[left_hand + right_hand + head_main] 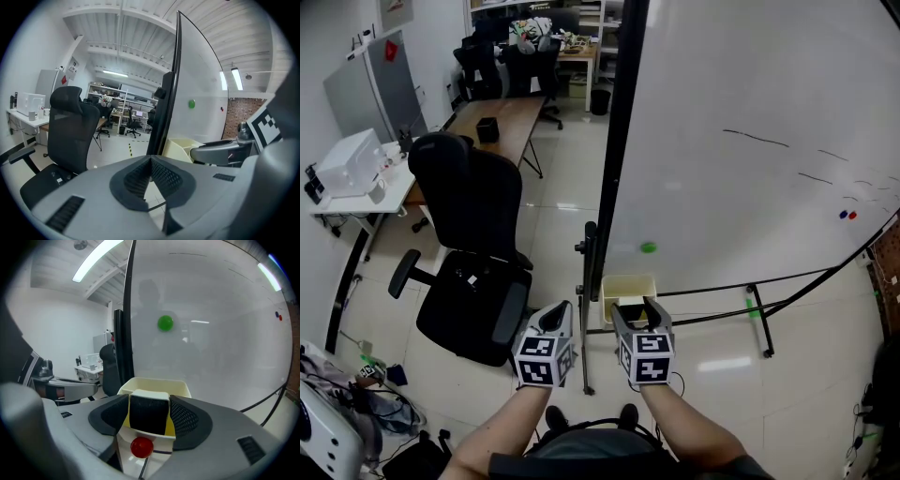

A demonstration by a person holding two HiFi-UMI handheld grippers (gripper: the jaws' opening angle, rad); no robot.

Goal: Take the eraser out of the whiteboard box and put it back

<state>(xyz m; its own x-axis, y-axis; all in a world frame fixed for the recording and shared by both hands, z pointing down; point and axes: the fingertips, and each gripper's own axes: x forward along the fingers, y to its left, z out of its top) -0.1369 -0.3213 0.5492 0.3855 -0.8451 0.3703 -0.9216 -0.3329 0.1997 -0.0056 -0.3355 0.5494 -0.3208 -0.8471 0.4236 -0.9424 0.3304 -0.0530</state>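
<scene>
Right claw (149,405) is spread wide around the eraser (148,416), which stands upright in the whiteboard box (157,382). The pads look clear of it, so I'd call it parked. Left claw (151,160), at nine o'clock, is pinched together and empty, keeping out of the way.

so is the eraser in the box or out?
In. The eraser stands inside the box, its base hidden behind the front wall.
</scene>
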